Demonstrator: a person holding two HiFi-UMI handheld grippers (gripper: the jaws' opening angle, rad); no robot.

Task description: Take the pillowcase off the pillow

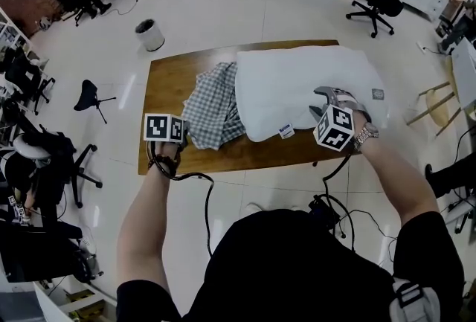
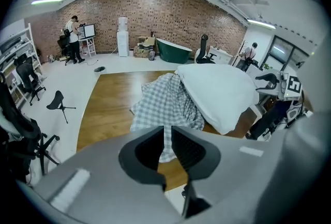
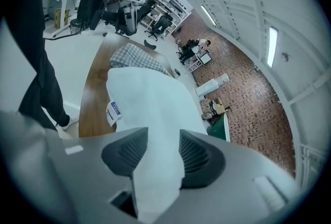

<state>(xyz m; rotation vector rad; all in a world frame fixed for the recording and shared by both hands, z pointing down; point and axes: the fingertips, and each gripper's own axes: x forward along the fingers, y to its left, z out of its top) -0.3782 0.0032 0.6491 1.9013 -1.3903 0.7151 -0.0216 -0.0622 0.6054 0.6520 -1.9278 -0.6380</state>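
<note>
Left claw (image 2: 168,134) parted narrowly, a strip of the checked pillowcase (image 2: 166,101) in the gap, seemingly unpinched. Right claw (image 3: 163,134) wider, loose around a corner of the white pillow (image 3: 147,96). Pillowcase bunched on the wooden counter (image 1: 167,82), against the pillow's left end.

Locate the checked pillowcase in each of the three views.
Head view: pillowcase on the table, left of the pillow.
Left gripper view: pillowcase central, trailing down between the jaws.
Right gripper view: pillowcase upper left, beyond the pillow.
Shared landmark: the white pillow.
</note>
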